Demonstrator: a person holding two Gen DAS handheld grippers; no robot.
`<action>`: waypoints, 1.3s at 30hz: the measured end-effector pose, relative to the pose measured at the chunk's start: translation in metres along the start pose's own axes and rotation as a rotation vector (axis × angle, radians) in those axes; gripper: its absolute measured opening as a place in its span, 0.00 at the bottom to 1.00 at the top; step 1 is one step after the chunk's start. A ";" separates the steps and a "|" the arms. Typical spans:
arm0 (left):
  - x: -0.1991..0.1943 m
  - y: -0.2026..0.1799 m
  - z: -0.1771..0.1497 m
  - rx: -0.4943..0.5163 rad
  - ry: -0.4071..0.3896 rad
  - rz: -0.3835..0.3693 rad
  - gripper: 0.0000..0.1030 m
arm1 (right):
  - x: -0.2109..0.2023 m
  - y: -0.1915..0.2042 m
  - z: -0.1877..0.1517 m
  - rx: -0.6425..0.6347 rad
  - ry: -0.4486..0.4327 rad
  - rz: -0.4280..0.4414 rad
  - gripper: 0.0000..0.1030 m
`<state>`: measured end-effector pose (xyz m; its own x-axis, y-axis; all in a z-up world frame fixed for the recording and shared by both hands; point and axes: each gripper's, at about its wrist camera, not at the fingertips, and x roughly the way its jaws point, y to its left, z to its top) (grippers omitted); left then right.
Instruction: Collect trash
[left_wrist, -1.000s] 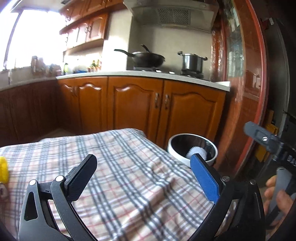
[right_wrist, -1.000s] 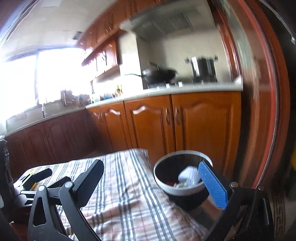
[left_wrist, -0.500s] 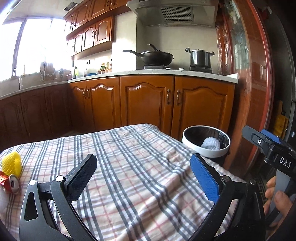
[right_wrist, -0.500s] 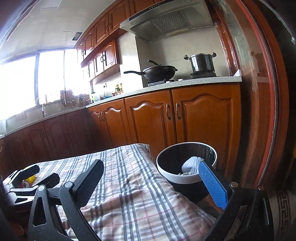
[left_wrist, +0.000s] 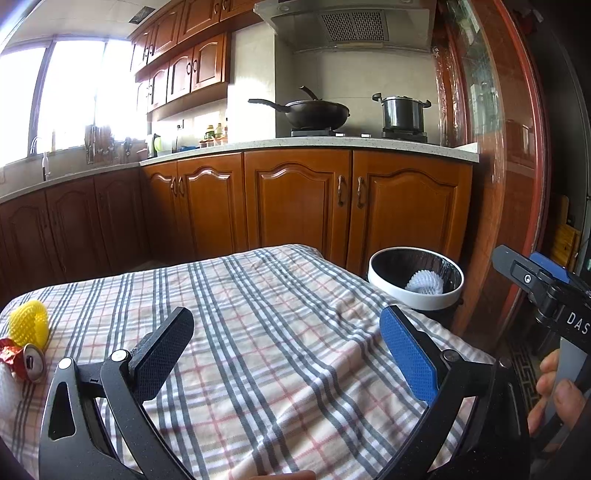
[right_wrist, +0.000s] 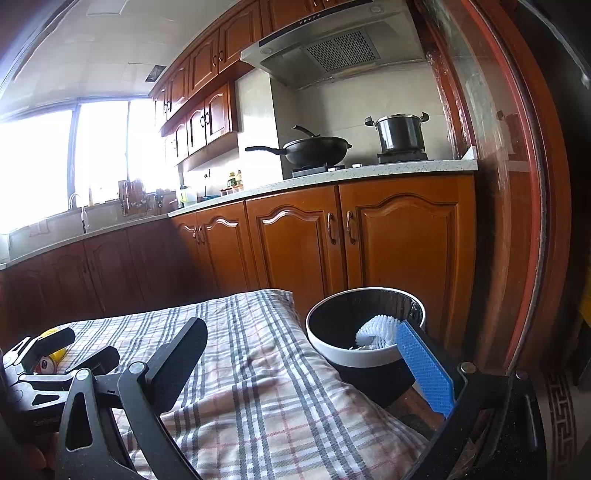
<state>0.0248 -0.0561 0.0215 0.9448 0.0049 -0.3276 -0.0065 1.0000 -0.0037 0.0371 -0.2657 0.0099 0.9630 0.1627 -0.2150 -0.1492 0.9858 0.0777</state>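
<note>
A round bin with a white rim (left_wrist: 402, 293) (right_wrist: 332, 350) stands past the table's right edge, holding a white foam net (left_wrist: 423, 282) (right_wrist: 375, 328). At the table's far left lie a yellow foam net (left_wrist: 28, 325) and a crushed red can (left_wrist: 26, 363); both show small in the right wrist view (right_wrist: 55, 356). My left gripper (left_wrist: 288, 343) is open and empty over the plaid cloth. My right gripper (right_wrist: 299, 354) is open and empty near the bin; it also shows at the right edge of the left wrist view (left_wrist: 532, 275).
The table wears a plaid cloth (left_wrist: 258, 332). Wooden kitchen cabinets (left_wrist: 295, 199) run behind it, with a wok (left_wrist: 314, 112) and a pot (left_wrist: 400, 110) on the stove. A red door frame (left_wrist: 517, 184) stands to the right of the bin.
Both cameras have pulled back and steadied. The yellow net and the can have come further into the left wrist view. Both grippers stay open.
</note>
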 end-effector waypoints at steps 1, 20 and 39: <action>-0.001 0.000 0.000 -0.002 -0.002 0.000 1.00 | 0.001 0.000 0.000 0.000 -0.002 0.000 1.00; -0.004 -0.001 0.000 0.001 -0.004 0.003 1.00 | 0.000 0.006 0.000 -0.015 0.002 0.033 1.00; -0.002 -0.001 0.000 0.004 -0.001 0.002 1.00 | -0.002 0.007 0.001 -0.011 -0.004 0.046 1.00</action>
<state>0.0228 -0.0570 0.0224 0.9450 0.0066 -0.3270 -0.0068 1.0000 0.0006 0.0344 -0.2590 0.0123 0.9558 0.2076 -0.2080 -0.1956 0.9777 0.0771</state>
